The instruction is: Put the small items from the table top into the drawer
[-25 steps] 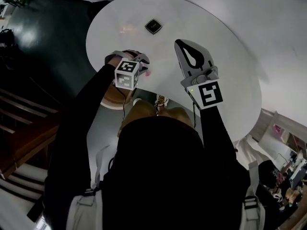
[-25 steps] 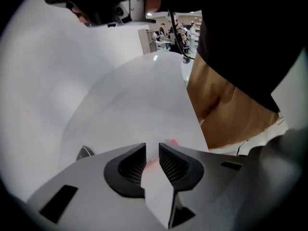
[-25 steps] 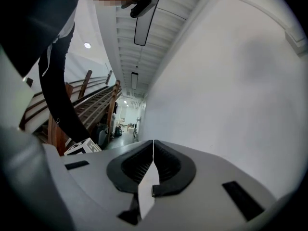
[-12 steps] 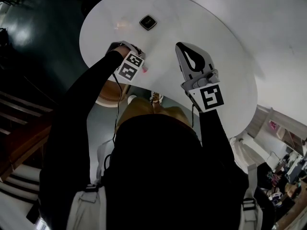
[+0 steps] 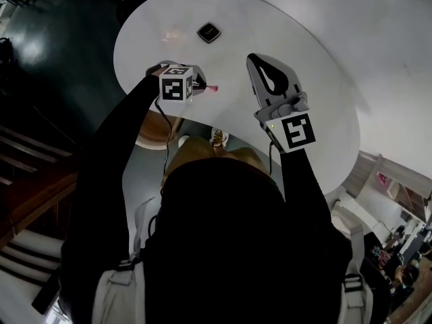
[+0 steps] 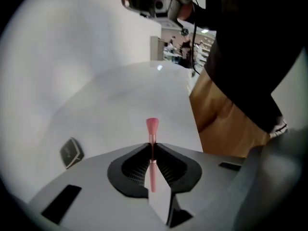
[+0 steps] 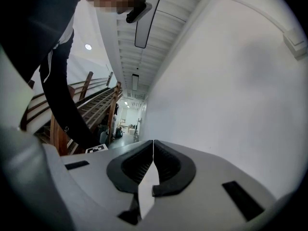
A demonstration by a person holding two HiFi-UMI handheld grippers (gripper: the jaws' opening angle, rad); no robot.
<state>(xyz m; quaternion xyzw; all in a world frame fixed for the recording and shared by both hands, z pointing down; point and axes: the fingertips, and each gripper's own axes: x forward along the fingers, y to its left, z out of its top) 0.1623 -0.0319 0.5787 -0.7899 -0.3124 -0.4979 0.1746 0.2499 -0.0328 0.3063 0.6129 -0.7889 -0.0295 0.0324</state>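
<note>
The left gripper (image 6: 152,148) has just been closing its jaws, which now pinch a pink brush (image 6: 152,127) by its handle over the white bench (image 5: 304,59) — a hold suited to carrying it to the drawer. The right gripper (image 7: 153,148) hovers level, jaws together, empty — seemingly spare.

Compact (image 5: 209,32) on table (image 5: 324,79), beyond brush (image 5: 210,88); brush in left gripper (image 6: 152,148)

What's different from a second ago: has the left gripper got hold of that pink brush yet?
The left gripper has rolled, and its jaws have just been closing. They now pinch the pink brush by its handle, with the bristle end sticking out past the tips. The right gripper stayed shut and empty over the table. The dark compact lies where it was.
</note>
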